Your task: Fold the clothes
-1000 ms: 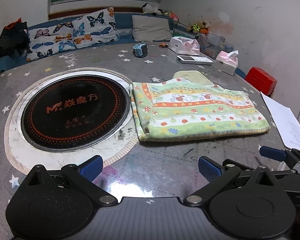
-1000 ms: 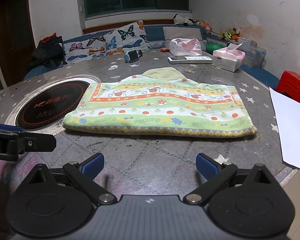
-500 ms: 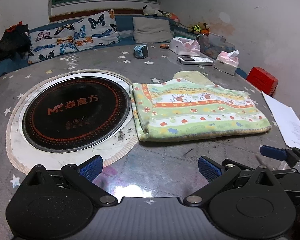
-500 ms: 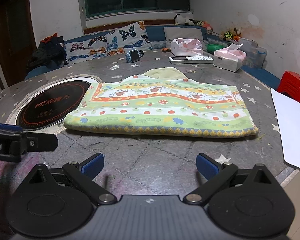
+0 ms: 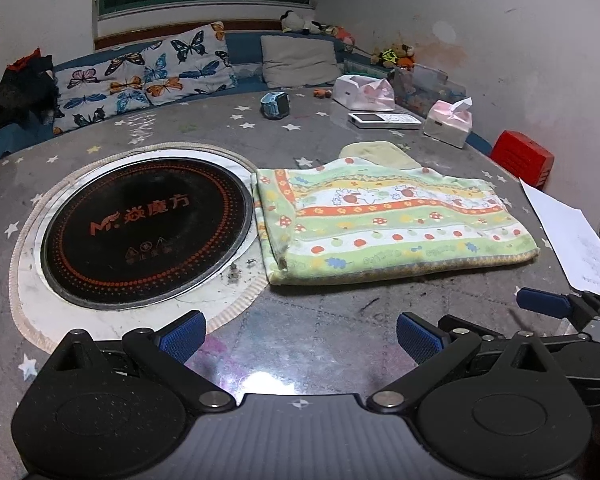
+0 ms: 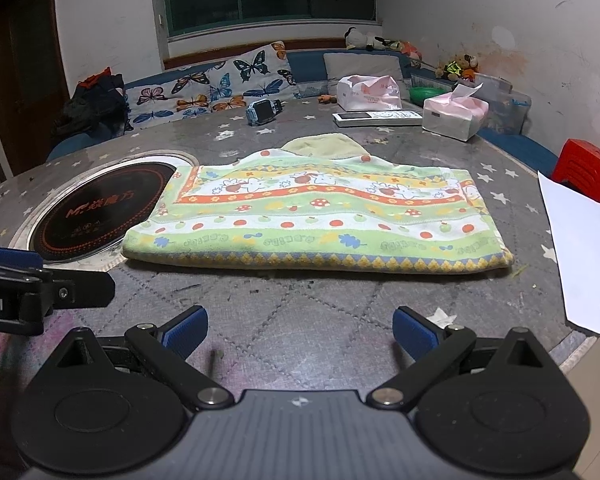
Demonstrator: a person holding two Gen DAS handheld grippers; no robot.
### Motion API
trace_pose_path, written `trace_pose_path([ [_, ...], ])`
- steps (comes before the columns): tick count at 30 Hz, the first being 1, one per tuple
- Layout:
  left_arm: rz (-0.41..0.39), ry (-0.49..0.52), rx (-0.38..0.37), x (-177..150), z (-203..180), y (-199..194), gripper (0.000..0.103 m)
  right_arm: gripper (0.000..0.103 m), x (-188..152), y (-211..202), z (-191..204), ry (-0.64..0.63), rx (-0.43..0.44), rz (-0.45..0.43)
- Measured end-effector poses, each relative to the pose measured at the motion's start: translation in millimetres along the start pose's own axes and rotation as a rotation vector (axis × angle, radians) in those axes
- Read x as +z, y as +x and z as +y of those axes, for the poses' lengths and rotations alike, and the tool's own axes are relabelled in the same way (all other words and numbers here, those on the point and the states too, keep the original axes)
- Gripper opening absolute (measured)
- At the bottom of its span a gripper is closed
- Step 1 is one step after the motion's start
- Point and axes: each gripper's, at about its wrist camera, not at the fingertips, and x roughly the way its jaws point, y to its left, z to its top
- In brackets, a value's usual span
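Printed cloth (image 6: 312, 216) flat in a doubled rectangle beside induction hob (image 5: 144, 232), unchanged over last second; left gripper (image 5: 300, 338) and right gripper (image 6: 300, 330) both spread, empty, hardly moved; fits folded or part-folded.

Right gripper (image 6: 300, 330) hovers low over the star-print table (image 6: 320, 320), blue fingertips (image 6: 186, 330) spread wide with nothing between them. Straight ahead of the fingers lies the folded patterned cloth (image 6: 320, 216), flat, its fold edge facing them, well clear. A pale yellow cloth (image 6: 320, 146) peeks out beyond it. Off the left finger, the left gripper (image 6: 28, 284) pokes in; off the right finger, a white paper (image 6: 584, 256).
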Motion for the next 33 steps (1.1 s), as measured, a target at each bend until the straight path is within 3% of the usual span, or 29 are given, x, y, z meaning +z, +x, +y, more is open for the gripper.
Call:
trace_pose_path([
  [11, -0.01, 0.044, 0.039, 1, -8, 1, 0.103, 0.1, 0, 2, -1, 0.004, -0.006, 0.001],
  [25, 0.026, 0.076, 0.008, 1, -9, 7, 0.103, 0.1, 2, 3, -4, 0.014, -0.011, -0.001],
  [33, 0.049, 0.044, -0.019, 3, -5, 11, 0.103, 0.101, 3, 5, -4, 0.019, -0.015, -0.001],
])
